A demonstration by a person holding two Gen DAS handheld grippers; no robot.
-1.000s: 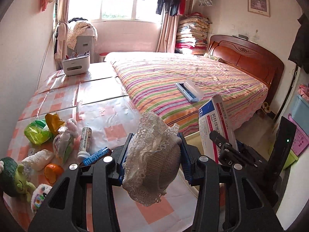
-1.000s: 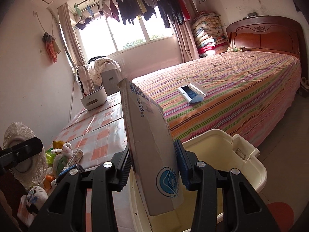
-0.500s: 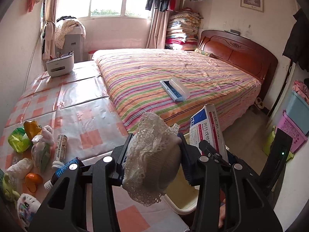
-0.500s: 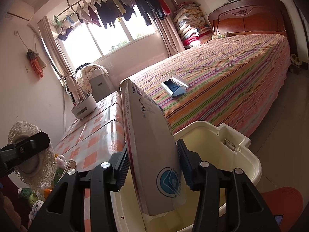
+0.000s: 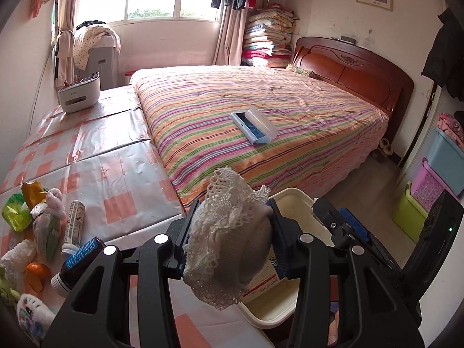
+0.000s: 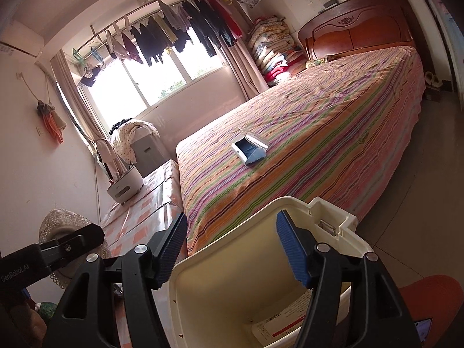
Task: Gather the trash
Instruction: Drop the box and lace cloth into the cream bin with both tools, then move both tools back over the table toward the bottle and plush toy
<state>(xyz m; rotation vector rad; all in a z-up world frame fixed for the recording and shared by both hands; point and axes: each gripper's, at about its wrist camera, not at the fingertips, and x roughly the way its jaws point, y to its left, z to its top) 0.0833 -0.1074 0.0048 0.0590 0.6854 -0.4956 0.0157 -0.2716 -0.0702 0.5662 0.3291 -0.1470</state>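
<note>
Trash: a flat white cardboard box with red and blue print is lying inside the cream plastic bin, apparently the first piece collected.
Right gripper: its jaws are opening above the bin, with nothing between the blue pads.
Left gripper: it is clamping a white lace-trimmed fabric piece, hovering near the bin's rim, seemingly next to go in.
Left to do: a green crumpled wrapper, a yellow wrapper, a clear plastic bag, a white tube and a dark bottle with a blue label are waiting on the pink-checked tabletop.
Progress: early, judging by that pile.
</note>
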